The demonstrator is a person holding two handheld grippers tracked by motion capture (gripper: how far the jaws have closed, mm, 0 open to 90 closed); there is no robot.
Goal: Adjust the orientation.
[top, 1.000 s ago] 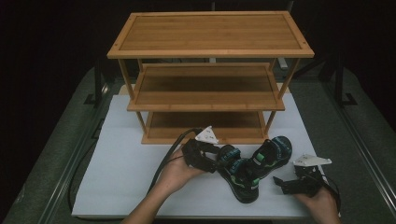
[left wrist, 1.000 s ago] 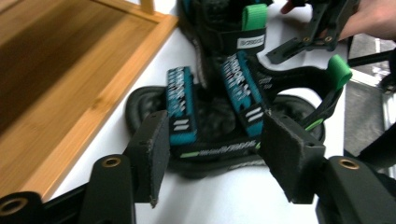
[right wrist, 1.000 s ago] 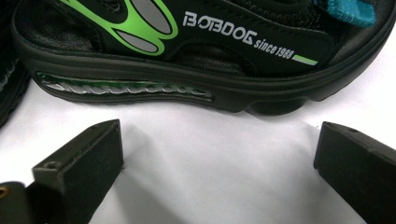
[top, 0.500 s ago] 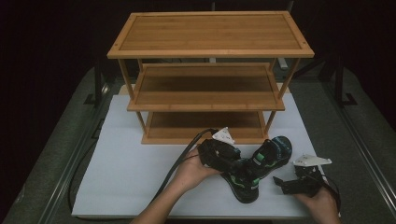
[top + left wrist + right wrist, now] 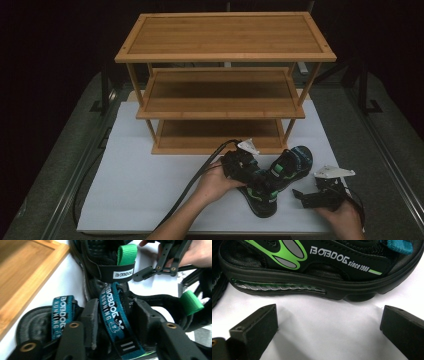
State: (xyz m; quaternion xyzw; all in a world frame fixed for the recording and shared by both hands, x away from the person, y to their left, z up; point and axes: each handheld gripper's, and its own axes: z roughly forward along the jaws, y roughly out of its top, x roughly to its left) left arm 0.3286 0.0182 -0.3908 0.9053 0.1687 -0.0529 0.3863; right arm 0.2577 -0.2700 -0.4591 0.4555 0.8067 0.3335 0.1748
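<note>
Two black sandals with teal straps and green trim lie on the white mat in front of a bamboo shoe rack (image 5: pixel 225 45). My left gripper (image 5: pixel 251 174) comes down over the nearer sandal (image 5: pixel 261 196). Its jaws have just been closing, and in the left gripper view the gripper (image 5: pixel 117 320) has the teal middle strap (image 5: pixel 113 312) between its pads, which meet the strap's sides. The second sandal (image 5: pixel 296 161) lies just beyond, heel strap and green tab (image 5: pixel 127 253) showing. My right gripper (image 5: pixel 300 198) rests open on the mat, jaws (image 5: pixel 329 327) wide apart, facing a sandal's side (image 5: pixel 324 270).
The three-tier rack stands at the back of the white mat (image 5: pixel 140 185), its lowest shelf (image 5: pixel 22 277) close to the sandals. A black cable (image 5: pixel 192 182) trails from my left gripper toward the mat's front edge. Dark grey table surface surrounds the mat.
My left gripper has moved right and down onto the nearer sandal, jaws narrowing around its strap. The right gripper and both sandals have stayed where they were.
</note>
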